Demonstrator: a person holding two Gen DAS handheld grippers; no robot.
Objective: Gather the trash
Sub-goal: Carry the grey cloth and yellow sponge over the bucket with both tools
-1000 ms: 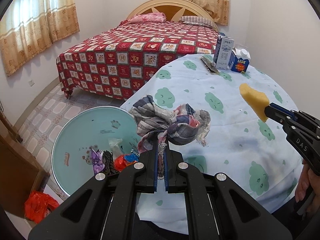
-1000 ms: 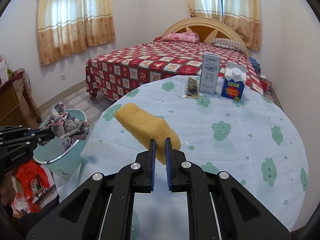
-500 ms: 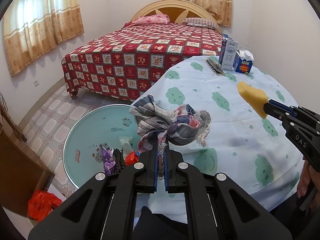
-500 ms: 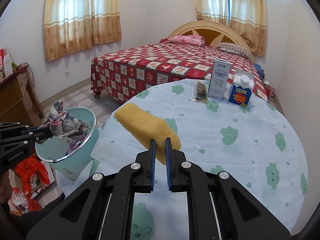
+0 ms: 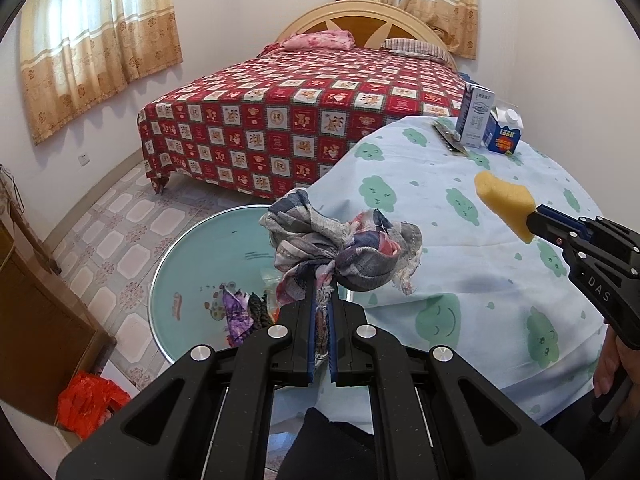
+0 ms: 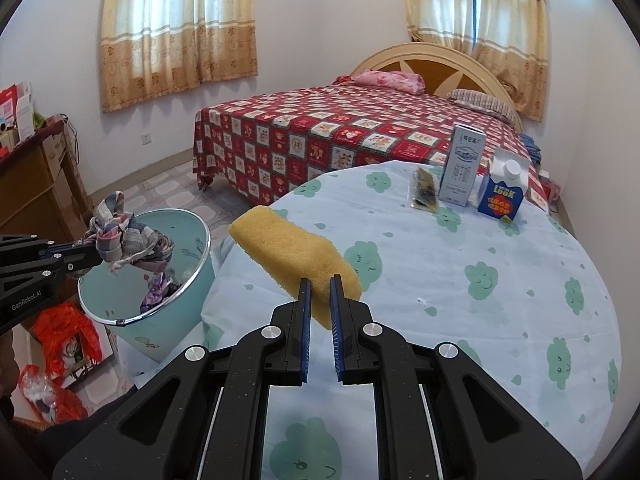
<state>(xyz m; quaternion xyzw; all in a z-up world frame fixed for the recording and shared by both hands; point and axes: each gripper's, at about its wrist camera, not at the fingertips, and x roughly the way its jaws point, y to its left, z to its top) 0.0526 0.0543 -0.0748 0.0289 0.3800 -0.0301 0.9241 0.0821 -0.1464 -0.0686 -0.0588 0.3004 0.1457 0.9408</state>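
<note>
While the rag (image 5: 340, 246) hangs bunched in the left gripper (image 5: 320, 312), whose jaws are clamped narrowly on its knotted tail, it sits above the near rim of the bin (image 5: 188, 256), at the edge where the worktop (image 5: 460, 216) cloth drops off. Part of the wad seems to overhang the cloth rather than the bin's mouth, so the sensible release is further left, over the wrappers (image 5: 236, 312) lying inside; opening fully would let the frayed threads fall free instead of snagging on a pad. The right gripper (image 6: 320, 292) pinches one end of the sponge (image 6: 292, 252), jaws closed to its thickness, holding it raised over the worktop. That piece probably goes in next. Two cartons (image 6: 480, 180) and a flat packet (image 6: 424, 190) stand at the far side, near the bed (image 6: 340, 124).
</note>
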